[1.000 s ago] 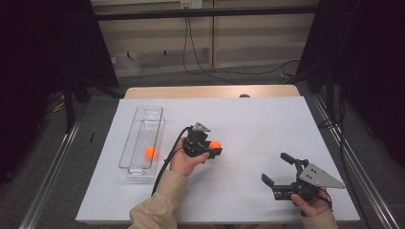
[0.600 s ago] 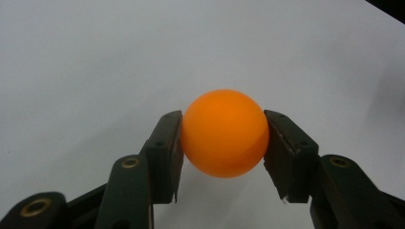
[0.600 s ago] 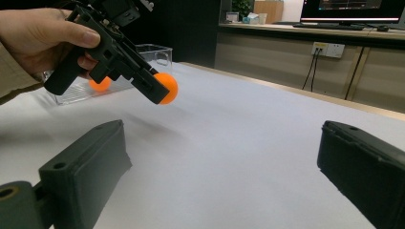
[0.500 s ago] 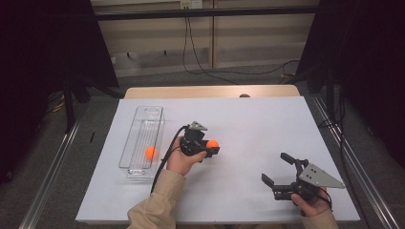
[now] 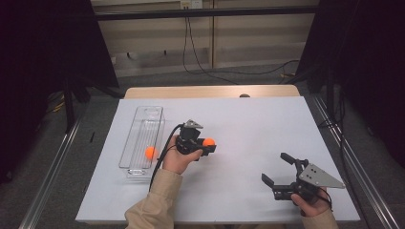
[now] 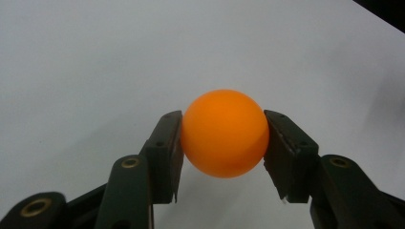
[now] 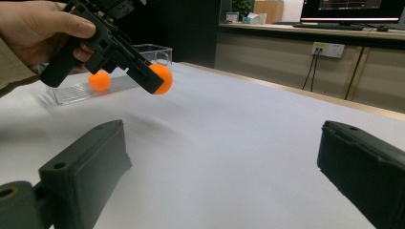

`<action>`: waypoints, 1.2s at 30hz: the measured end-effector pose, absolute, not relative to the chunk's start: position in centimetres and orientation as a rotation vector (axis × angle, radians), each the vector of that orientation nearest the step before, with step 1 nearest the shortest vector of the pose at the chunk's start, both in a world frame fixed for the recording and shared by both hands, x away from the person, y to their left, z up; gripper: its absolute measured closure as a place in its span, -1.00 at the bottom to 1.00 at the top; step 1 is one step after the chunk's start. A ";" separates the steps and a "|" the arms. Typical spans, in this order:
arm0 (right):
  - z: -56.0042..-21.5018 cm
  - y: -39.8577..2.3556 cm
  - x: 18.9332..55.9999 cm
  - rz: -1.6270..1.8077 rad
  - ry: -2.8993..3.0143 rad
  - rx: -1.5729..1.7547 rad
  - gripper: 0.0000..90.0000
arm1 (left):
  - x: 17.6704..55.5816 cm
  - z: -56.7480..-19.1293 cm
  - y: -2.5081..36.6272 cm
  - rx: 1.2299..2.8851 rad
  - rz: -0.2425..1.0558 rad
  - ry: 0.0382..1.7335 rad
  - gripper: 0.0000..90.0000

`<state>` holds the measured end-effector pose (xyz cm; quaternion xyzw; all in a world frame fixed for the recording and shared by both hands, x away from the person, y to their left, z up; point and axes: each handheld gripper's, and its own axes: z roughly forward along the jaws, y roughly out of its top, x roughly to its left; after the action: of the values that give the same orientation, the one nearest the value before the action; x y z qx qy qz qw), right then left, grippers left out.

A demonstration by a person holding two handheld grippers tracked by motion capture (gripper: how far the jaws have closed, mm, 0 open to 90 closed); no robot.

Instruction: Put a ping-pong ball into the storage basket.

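Orange ball [image 6: 224, 133], black jaws, white table [image 5: 248, 124]

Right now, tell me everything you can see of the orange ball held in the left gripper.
The orange ball is small, round, smooth and matt, like a ping-pong ball, with no marks showing. The left gripper clamps it on two opposite sides between its black pads. In the right gripper view it hangs clear above the white table, casting a faint shadow. It sits to the right of the clear tray, touching nothing but the pads.
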<state>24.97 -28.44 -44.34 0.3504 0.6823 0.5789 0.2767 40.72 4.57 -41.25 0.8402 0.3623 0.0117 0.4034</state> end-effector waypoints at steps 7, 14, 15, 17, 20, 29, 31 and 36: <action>-44.3 -28.4 25.0 1.556 1.831 0.945 -0.94 | 40.8 -41.0 5.0 2.115 0.022 0.923 0.13; -44.3 -28.4 25.0 1.554 1.831 0.941 -0.94 | 40.9 -40.8 5.5 2.111 0.031 0.937 0.13; -44.3 -28.4 25.0 1.556 1.830 0.942 -0.94 | 40.9 -40.8 5.6 2.111 0.033 0.939 0.13; -44.3 -28.4 25.0 1.555 1.831 0.941 -0.94 | 41.0 -40.7 5.8 2.110 0.035 0.943 0.13; -44.3 -28.4 25.0 1.555 1.831 0.939 -0.94 | 41.0 -40.6 6.0 2.109 0.042 0.950 0.13; -44.3 -28.4 25.0 1.554 1.831 0.939 -0.94 | 41.1 -40.3 6.5 2.093 0.049 0.959 0.13; -44.3 -28.4 25.0 1.553 1.832 0.937 -0.94 | 41.1 -40.2 6.6 2.094 0.052 0.956 0.13; -44.3 -28.4 25.0 1.554 1.831 0.939 -0.94 | 41.1 -40.1 6.7 2.097 0.052 0.956 0.13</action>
<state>24.97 -28.41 -44.33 0.3498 0.6822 0.5789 0.2776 41.10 6.72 -40.09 0.8311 0.3791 0.0207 0.4062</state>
